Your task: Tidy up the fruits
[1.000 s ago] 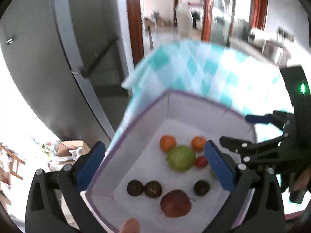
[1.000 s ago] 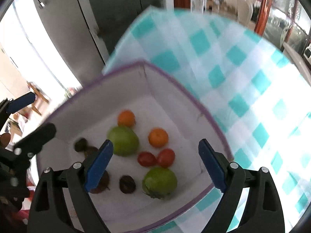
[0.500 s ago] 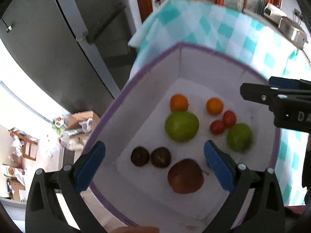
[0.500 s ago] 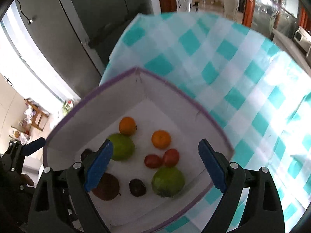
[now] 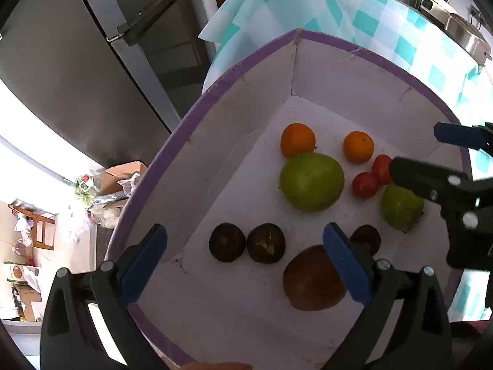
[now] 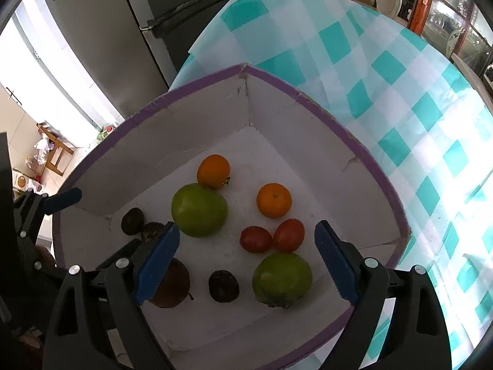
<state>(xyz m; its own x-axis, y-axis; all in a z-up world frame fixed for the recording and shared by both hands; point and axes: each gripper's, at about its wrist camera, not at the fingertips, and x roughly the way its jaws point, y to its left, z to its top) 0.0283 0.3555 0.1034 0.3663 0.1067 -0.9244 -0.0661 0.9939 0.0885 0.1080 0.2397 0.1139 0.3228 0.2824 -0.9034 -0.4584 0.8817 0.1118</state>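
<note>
A white box with a purple rim (image 5: 172, 141) (image 6: 354, 141) holds loose fruit: two oranges (image 5: 297, 140) (image 6: 274, 200), two green fruits (image 5: 311, 181) (image 6: 282, 275), two small red tomatoes (image 5: 365, 185) (image 6: 289, 235), a brown-red fruit (image 5: 312, 282) (image 6: 171, 285) and three dark round fruits (image 5: 227, 242) (image 6: 223, 285). My left gripper (image 5: 243, 265) is open and empty above the box's near left part. My right gripper (image 6: 246, 262) is open and empty above the tomatoes; it also shows at the right of the left wrist view (image 5: 431, 160).
The box sits on a table with a teal-and-white checked cloth (image 6: 400, 77) (image 5: 369, 21). A grey fridge (image 5: 92, 61) (image 6: 138, 30) stands beyond the table's left edge. Cardboard boxes and clutter (image 5: 117, 178) lie on the floor below.
Both grippers have come closer to the box and lower over it, so the fruit looks larger. Both stay open and empty. The fruit has not moved.
</note>
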